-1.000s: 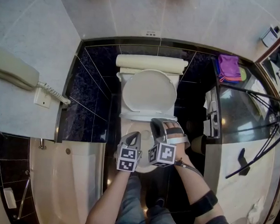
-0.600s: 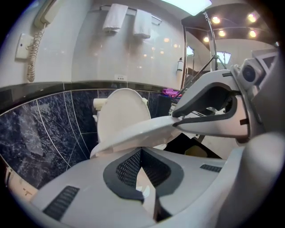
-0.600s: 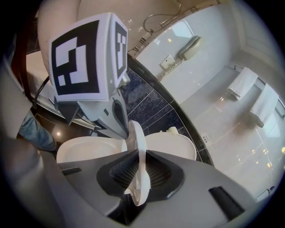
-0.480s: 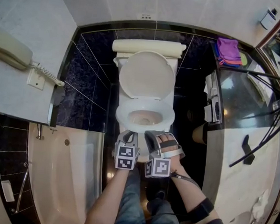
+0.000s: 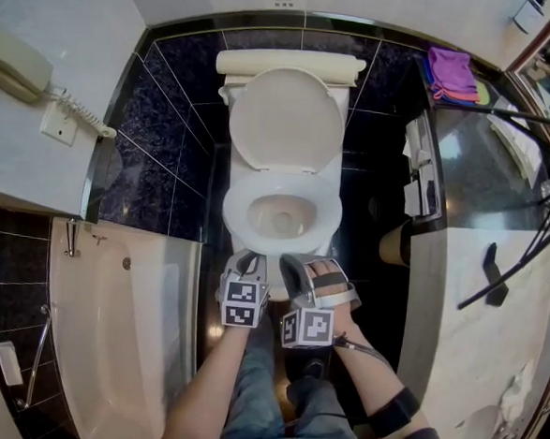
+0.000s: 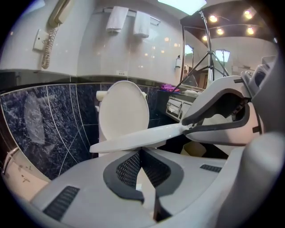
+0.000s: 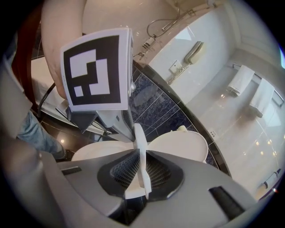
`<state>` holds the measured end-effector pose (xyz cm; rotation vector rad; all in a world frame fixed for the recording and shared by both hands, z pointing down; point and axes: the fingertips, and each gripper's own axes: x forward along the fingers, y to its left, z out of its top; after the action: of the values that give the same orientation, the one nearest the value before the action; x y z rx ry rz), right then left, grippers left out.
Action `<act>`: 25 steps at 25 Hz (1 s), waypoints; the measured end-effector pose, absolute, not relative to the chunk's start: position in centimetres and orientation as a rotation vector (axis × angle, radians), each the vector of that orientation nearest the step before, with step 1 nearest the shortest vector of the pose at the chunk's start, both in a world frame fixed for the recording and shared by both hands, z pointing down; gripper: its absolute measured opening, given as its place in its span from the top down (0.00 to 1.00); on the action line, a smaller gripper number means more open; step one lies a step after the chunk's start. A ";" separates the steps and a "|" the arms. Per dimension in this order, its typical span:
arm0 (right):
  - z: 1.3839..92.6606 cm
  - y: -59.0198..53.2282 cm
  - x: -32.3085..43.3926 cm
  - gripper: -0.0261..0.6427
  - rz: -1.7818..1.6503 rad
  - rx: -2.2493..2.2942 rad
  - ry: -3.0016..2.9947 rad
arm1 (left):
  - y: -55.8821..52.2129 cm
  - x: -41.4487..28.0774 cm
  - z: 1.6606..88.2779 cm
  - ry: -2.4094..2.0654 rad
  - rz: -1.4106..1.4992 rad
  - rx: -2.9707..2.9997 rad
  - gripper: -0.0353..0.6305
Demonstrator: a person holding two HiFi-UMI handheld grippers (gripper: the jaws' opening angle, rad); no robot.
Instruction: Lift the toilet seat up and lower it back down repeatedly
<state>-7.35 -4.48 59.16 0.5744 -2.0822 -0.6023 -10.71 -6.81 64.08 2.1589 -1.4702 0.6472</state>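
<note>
Right gripper was clamped on the front rim of the white oval plastic toilet seat, which was held part-raised and tilted in front of the upright white lid. Left gripper was closed and empty, near the seat. Risk: the thin, glossy rim could slip from the pads, so the seat would slam down.

White ceramic toilet stands against the back wall. Pale bathtub lies front-left, corded wall telephone far left, and folded purple cloth back-right, seemingly on a counter. Before the bowl, the right gripper clamps the white plastic toilet seat, with the left gripper beside it.
</note>
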 end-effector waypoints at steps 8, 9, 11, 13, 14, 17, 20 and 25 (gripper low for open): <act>60.5 -2.1 -3.1 0.94 -0.318 0.754 -2.182 | -3.8 -11.1 67.7 -1.475 0.690 2.126 0.96; 61.2 -2.0 -2.2 0.94 -0.264 0.792 -2.189 | -3.3 -11.2 68.5 -1.480 0.700 2.127 0.96; 62.9 -1.5 -0.6 0.94 -0.167 0.862 -2.196 | -2.2 -11.1 69.9 -1.478 0.712 2.132 0.96; 64.7 -1.0 0.9 0.94 -0.092 0.918 -2.194 | -1.0 -10.6 71.4 -1.454 0.714 2.126 0.96; 65.6 -0.9 1.5 0.94 -0.056 0.943 -2.193 | -0.4 -10.4 72.2 -1.440 0.715 2.118 0.96; 68.4 -0.5 3.2 0.94 0.056 1.014 -2.187 | 1.8 -9.9 75.1 -1.398 0.729 2.091 0.96; 70.9 -0.5 4.6 0.94 0.132 1.066 -2.163 | 3.7 -9.8 78.7 -1.365 0.760 2.082 0.96; 75.3 -0.7 5.7 0.94 0.165 1.088 -2.137 | 5.6 -9.7 84.2 -1.326 0.812 2.067 0.96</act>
<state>5.68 -0.66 75.29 1.0880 -2.1369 0.1654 -9.66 5.57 84.20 2.0668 -1.3257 0.8124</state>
